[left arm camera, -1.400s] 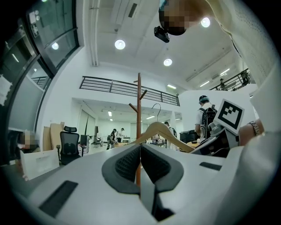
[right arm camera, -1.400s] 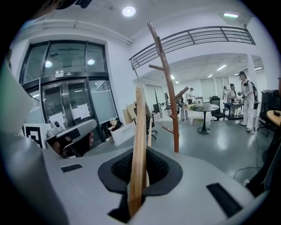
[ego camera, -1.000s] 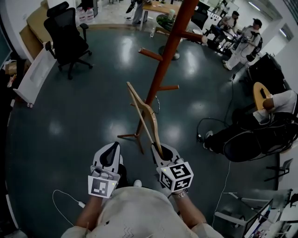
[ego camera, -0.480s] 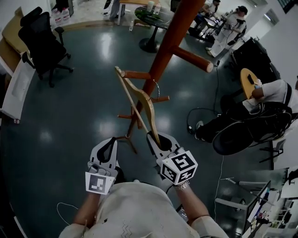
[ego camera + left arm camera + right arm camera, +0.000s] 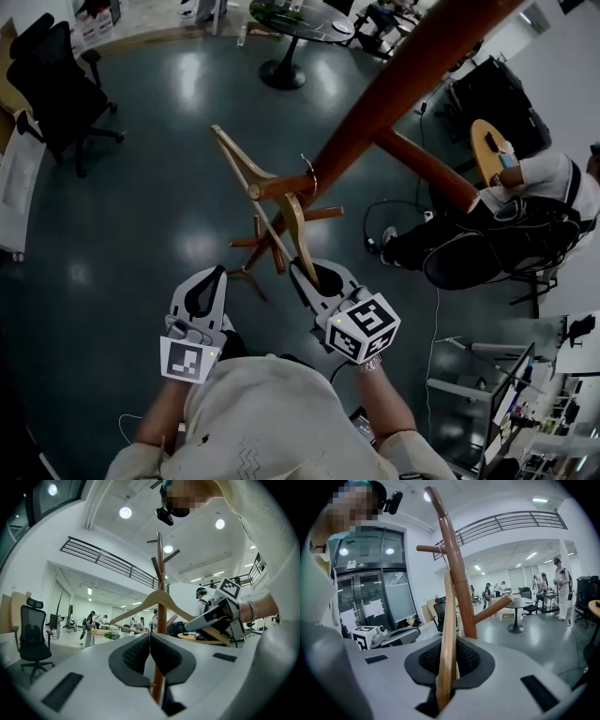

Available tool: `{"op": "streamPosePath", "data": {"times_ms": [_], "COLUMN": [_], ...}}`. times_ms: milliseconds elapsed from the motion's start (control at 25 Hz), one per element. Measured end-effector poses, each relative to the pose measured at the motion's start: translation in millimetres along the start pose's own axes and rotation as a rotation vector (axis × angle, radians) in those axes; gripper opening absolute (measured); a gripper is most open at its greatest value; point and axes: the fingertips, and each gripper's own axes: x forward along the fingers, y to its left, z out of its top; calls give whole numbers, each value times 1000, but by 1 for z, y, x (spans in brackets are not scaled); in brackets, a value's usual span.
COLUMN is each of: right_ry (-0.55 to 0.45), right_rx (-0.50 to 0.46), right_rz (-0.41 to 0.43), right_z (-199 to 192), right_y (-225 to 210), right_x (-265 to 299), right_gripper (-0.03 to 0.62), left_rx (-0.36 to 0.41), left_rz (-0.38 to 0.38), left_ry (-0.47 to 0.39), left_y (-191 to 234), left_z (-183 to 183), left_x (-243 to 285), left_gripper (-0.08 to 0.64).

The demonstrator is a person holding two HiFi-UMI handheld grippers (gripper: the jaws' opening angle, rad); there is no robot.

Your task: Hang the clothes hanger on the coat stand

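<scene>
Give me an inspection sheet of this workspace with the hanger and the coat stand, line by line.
Surface: dark glossy floor; no table in use.
Job's things: wooden hanger held up against the coat stand, hook beside a peg; whether it rests on the peg cannot be told.
Clutter: nothing seen by the stand's foot.
Grippers: right gripper shut on the hanger's arm; left gripper shut, empty.
Cables: white cable and black cable on the floor, right of the stand.
Surroundings: office chair, round table, seated person.
</scene>
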Motion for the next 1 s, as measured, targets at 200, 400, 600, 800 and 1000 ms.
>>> {"op": "streamPosePath", "data": {"times_ms": [200,400,600,800,1000], "right_ry": [-4,-19,-22,-42,-9], "right_rx": [22,-2,-6,-31,-66], "right_rz": [3,3,4,-19,-22], "right_z": [-10,-11,-15,-15,-31], "right_y": [-5,-8,-11,-13,-6], "right_x": [3,7,4,-2,-13], "right_gripper": [48,49,49,49,92], "left_rx": [12,11,1,6,11], "left_rz": [-31,-58,-52,-29,-25], "left_ry": [9,6,17,17,24], "left_y": [9,6,-1,-4,-19], "left_z": [-6,-7,-15,-15,-19], "left_x": [18,25,20,14,-1], "left_gripper": [14,14,14,14,14]}}
